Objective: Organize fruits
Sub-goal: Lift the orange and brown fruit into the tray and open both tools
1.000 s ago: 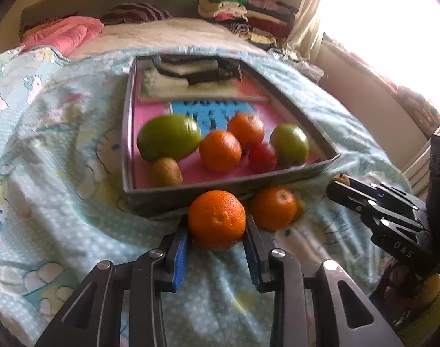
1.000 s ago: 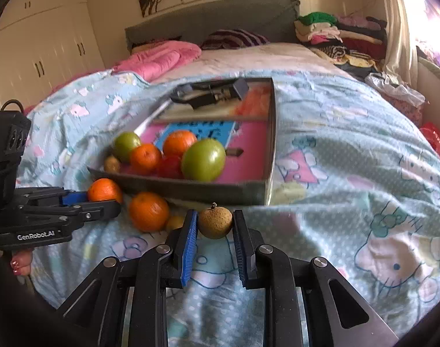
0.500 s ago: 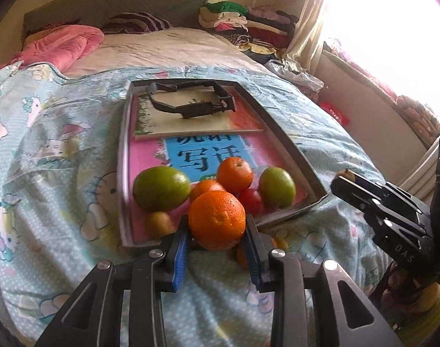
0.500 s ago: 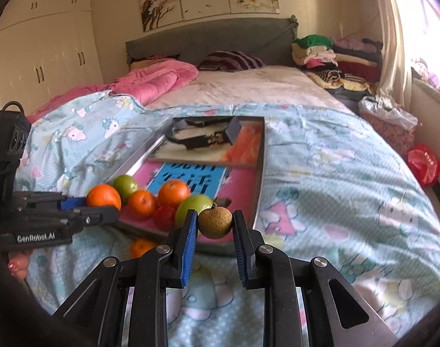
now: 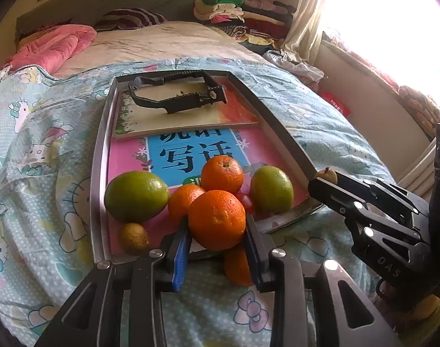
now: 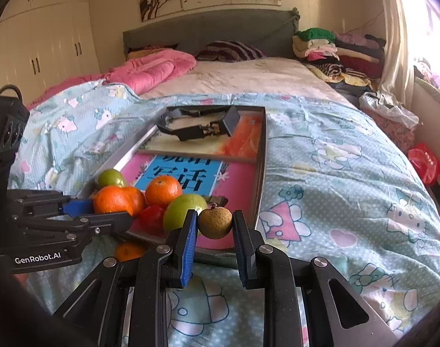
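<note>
Held orange [image 5: 217, 219]: clamped between the blue pads of the left gripper [image 5: 217, 241], carried above the near rim of the tray, clear of the bedding.
Held brown fruit [image 6: 215, 222]: small, rough-skinned, short stem on top; pinched between the pads of the right gripper [image 6: 215, 238], which is narrowed tightly on it, over the tray's near right corner.
Tray [image 5: 99, 156]: shallow, grey-rimmed rectangle lying on the bed.
Fruit in tray: large green fruit [image 5: 136, 196] at near left; small brownish fruit [image 5: 134, 238] just in front of it; two oranges [image 5: 222, 174] in the middle, one behind the other; a red fruit [image 5: 246, 201], mostly hidden; a second green fruit [image 5: 272, 189] at near right.
Loose orange [image 6: 130, 251]: on the bedspread just outside the tray's near edge, below the left gripper.
Tray lining: pink book with a blue label [image 5: 191, 153], a second book [image 5: 188, 115] overlapping its far end.
Black frame part [image 5: 176, 94]: lying on the far book.
Bedspread [image 6: 350, 179]: pale blue with cartoon cat print.
Surroundings: pink quilt [image 6: 153, 72], striped pillow [image 6: 230, 51], folded clothes pile [image 6: 329, 46], white wardrobe [image 6: 43, 37], bright window to the right.
</note>
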`<state>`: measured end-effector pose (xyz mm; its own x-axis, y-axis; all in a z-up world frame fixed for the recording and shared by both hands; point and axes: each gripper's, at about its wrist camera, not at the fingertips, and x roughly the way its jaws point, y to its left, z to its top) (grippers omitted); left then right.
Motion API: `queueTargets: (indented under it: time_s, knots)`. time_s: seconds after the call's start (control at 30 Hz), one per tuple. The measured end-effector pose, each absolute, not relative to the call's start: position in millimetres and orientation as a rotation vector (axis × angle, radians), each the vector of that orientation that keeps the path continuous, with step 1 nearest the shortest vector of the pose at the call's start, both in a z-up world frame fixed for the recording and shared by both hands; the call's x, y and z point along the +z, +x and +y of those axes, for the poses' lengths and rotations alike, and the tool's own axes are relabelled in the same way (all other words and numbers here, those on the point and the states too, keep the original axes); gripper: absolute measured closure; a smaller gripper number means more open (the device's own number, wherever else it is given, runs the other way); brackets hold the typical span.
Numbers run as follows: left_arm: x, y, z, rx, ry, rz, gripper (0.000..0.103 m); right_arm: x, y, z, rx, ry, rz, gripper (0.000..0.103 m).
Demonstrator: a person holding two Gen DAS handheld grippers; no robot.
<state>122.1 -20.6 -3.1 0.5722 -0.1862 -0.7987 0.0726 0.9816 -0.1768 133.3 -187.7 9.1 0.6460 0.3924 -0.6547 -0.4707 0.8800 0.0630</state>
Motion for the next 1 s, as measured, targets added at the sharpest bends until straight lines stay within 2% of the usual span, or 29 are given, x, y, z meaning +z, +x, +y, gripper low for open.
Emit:
queueTargets:
  time_s: [0.77,1.0]
  knots:
    - [-11.6,128.5,-1.3,-0.097,-0.171,0.967,0.066,-5.2,148.1,-179.2,0.469,-0.17,0.778,0.078]
    - [-11.6,129.3,-0.7,-0.097,-0.17,0.965,0.066,-4.7,146.8,-180.8,0.468,-0.157,0.773,0.074]
